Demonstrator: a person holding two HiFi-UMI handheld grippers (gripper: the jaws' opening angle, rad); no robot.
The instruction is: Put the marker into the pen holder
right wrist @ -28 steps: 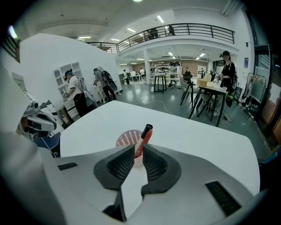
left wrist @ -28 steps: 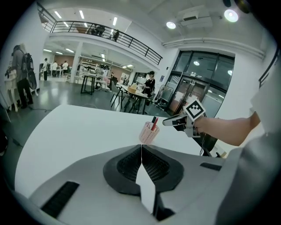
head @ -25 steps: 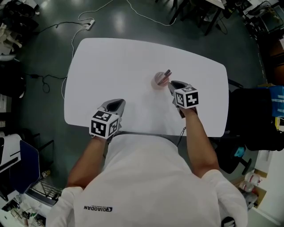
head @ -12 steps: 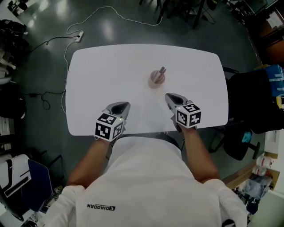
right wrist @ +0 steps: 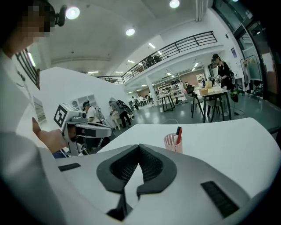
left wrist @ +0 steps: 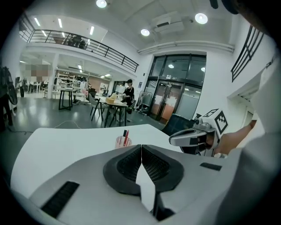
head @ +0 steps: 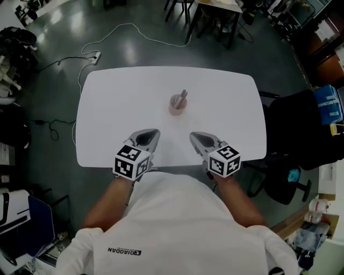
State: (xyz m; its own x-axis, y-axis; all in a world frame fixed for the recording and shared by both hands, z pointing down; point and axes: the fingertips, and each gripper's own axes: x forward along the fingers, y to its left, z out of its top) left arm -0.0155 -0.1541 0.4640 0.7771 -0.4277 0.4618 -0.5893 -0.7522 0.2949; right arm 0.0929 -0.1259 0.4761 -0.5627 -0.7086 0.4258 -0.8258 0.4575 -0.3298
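Observation:
A pink mesh pen holder (head: pixel 177 103) stands near the middle of the white table (head: pixel 107 102). A red marker with a black cap (head: pixel 183 95) leans inside it. The holder (left wrist: pixel 122 142) and marker (left wrist: pixel 125 135) show in the left gripper view, and again as holder (right wrist: pixel 173 142) and marker (right wrist: pixel 178 134) in the right gripper view. My left gripper (head: pixel 149 134) rests at the table's near edge, shut with nothing in it. At the same edge, my right gripper (head: pixel 194 137) is also shut and empty. Both lie well short of the holder.
A power strip and cable (head: pixel 97 55) lie on the floor beyond the table's far left. A black chair (head: pixel 301 134) stands at the right. Desks and chairs (head: pixel 215 16) stand at the far end.
My right gripper has pulled back from the pen holder to the table's near edge, leaving the marker in the holder. The left gripper stayed near the front edge.

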